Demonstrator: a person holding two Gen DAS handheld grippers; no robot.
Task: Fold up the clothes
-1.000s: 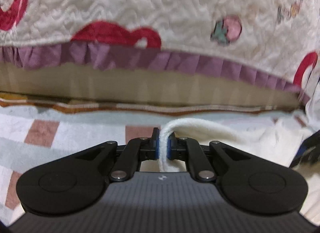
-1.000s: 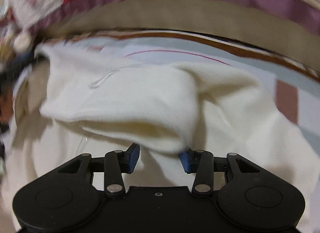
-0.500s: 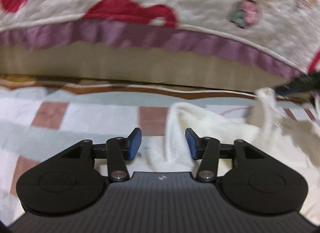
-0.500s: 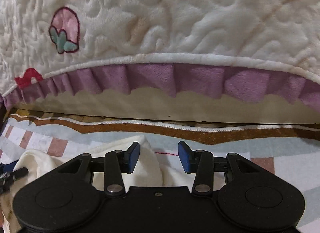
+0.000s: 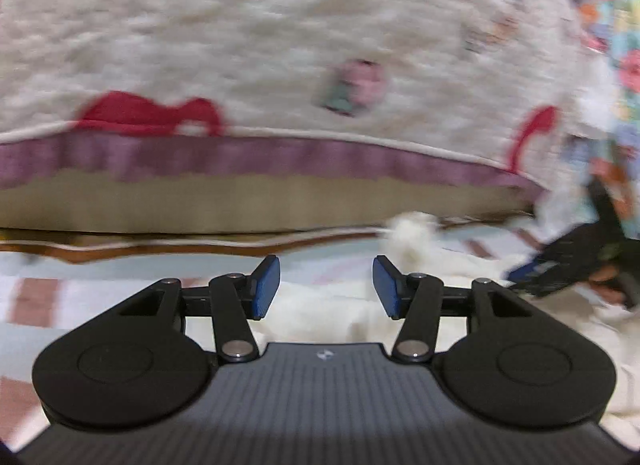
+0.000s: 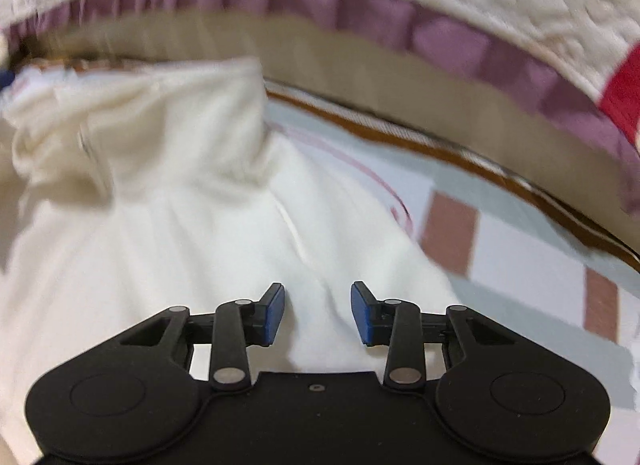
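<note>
A cream-white garment (image 6: 180,225) lies rumpled on the checked sheet, its far part bunched up at the left of the right wrist view. My right gripper (image 6: 318,313) hovers over its near part. Its jaws are closing, a low fold of cloth lies between the pads, and they do not press on it. My left gripper (image 5: 326,285) stands over the same garment (image 5: 320,321). Its jaws are opening and hold nothing. The right gripper (image 5: 524,273), held by a hand, shows at the right edge of the left wrist view.
A cream quilt (image 5: 280,45) with red shapes and a purple frill hangs over a tan edge just behind the garment. The pale sheet with pink squares (image 6: 500,249) has a brown border. Flowered fabric (image 5: 624,25) is at the far right.
The left gripper let go of the white cloth edge and opened wide. The right gripper swung up toward the quilt, then back down over the garment, with its jaws slightly narrower.
</note>
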